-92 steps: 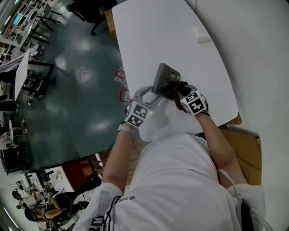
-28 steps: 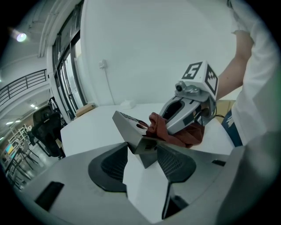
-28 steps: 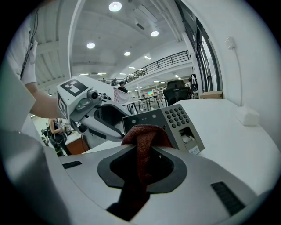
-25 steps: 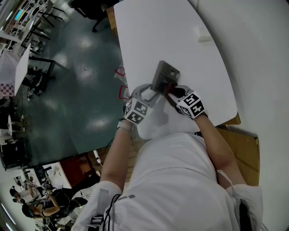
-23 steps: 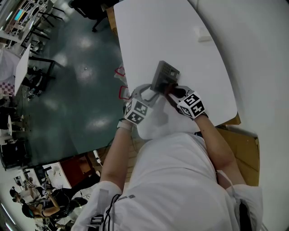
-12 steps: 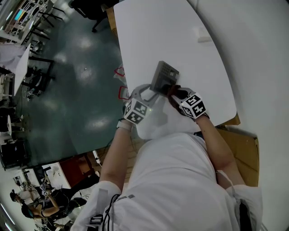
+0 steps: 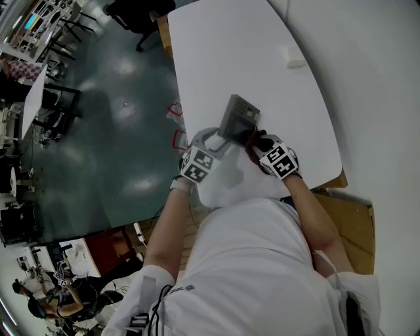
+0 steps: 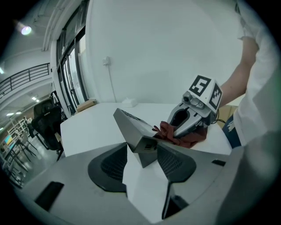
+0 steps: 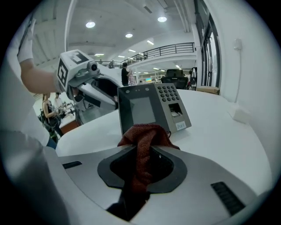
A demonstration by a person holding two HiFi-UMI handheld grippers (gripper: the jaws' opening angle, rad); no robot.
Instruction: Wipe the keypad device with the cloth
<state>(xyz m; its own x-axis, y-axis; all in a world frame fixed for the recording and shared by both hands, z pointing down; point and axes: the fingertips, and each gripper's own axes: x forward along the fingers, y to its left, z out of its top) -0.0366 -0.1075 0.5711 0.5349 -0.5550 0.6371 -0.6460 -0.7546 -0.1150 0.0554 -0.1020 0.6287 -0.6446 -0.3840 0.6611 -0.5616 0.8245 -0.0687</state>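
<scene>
The grey keypad device [image 7: 236,117] stands tilted on the white table [image 7: 223,52], with its screen and keys facing my right gripper [image 9: 149,107]. My left gripper [image 7: 218,139] is shut on the device's back lower edge [image 8: 139,143]. My right gripper [image 7: 254,140] is shut on a dark red cloth [image 9: 143,138], which bunches out past its jaws against the foot of the screen. In the left gripper view the right gripper [image 8: 170,133] presses the cloth [image 8: 186,137] onto the device's front.
A small white box [image 7: 293,56] lies farther back on the table. The table's near edge runs just under both grippers, with a cardboard box [image 7: 354,216] below at the right. Dark floor and a chair [image 7: 131,13] are to the left.
My right gripper has slid the cloth a little down the device's face, toward the person. The left gripper has kept its hold on the device.
</scene>
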